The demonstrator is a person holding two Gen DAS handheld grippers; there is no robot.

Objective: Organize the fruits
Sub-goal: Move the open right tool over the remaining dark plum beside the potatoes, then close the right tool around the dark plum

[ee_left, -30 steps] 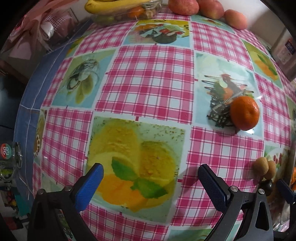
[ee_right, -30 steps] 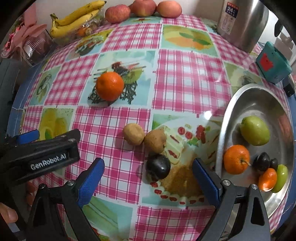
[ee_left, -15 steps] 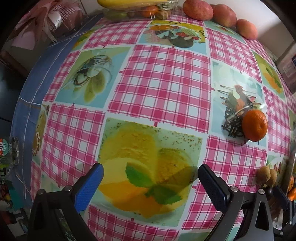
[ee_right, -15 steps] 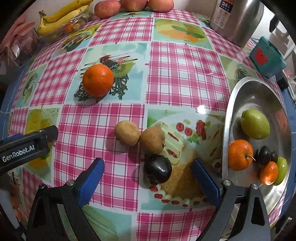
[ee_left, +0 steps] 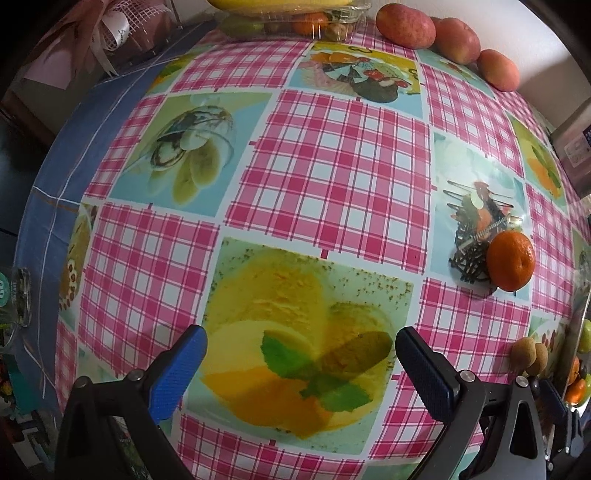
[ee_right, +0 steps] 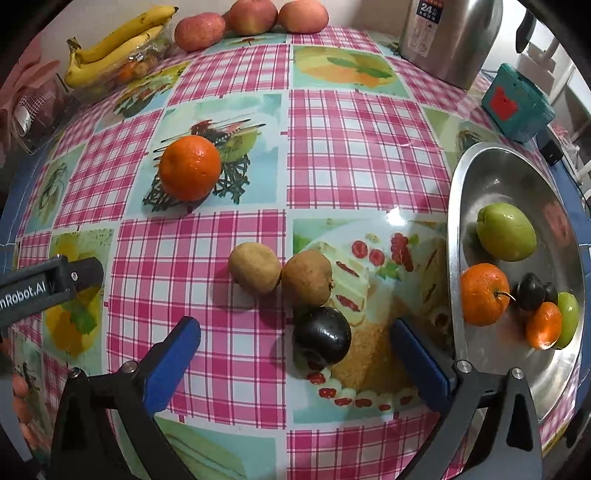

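In the right wrist view a dark plum lies on the tablecloth just ahead of my open, empty right gripper. Two brown kiwis sit just beyond it, and an orange farther to the left. A steel plate at the right holds a green fruit, an orange, dark plums and small fruits. My left gripper is open and empty over the cloth; the orange and kiwis show at its right.
Bananas on a clear box and three apples stand along the far edge. A steel kettle and a teal box are at the back right. The table's blue left edge drops off.
My right gripper has moved forward toward the plum, which now lies closer to its jaws. My left gripper has drifted left and back; the orange now lies farther right in its view.
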